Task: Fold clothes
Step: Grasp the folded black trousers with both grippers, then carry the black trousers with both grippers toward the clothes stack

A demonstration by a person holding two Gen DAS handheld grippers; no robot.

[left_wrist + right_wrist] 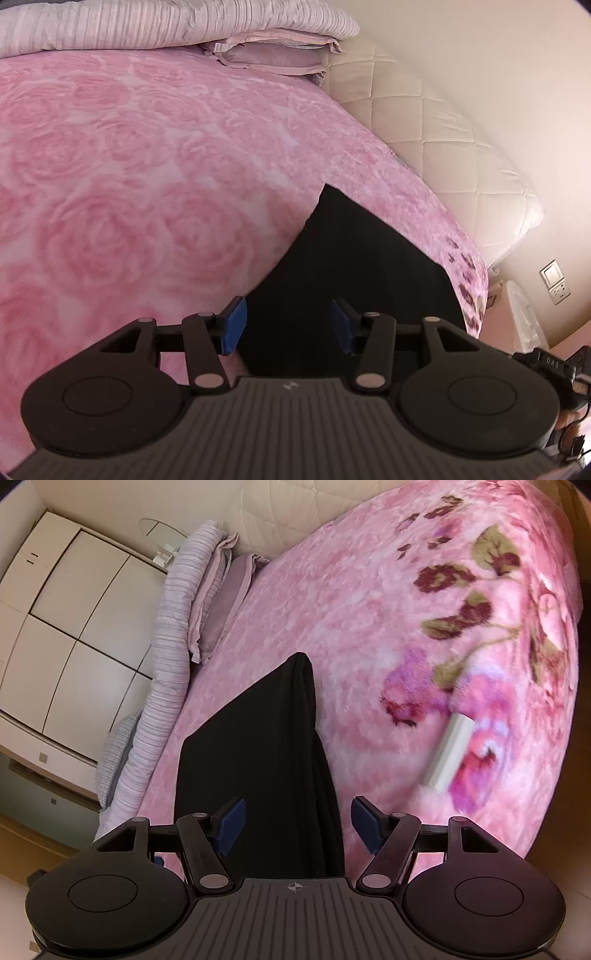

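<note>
The black garment (354, 280) lies on the pink blanket (147, 166), reaching ahead between the parted blue pads of the left tool (287, 325), ungripped; the right tool (297, 825) likewise gapes over it; only its view shows a white roll (452, 753) ahead-right and wardrobe doors (70, 609) far left.

Left gripper (286, 325) at bottom centre, blue pads (233, 325) apart, nothing pinched. Black garment (354, 280) lies flat on the pink rose blanket (129, 184), running from between the jaws toward frame centre. Striped quilt (147, 26) and folded pillowcases (273, 55) top. Wall socket (556, 282) right edge.
</note>
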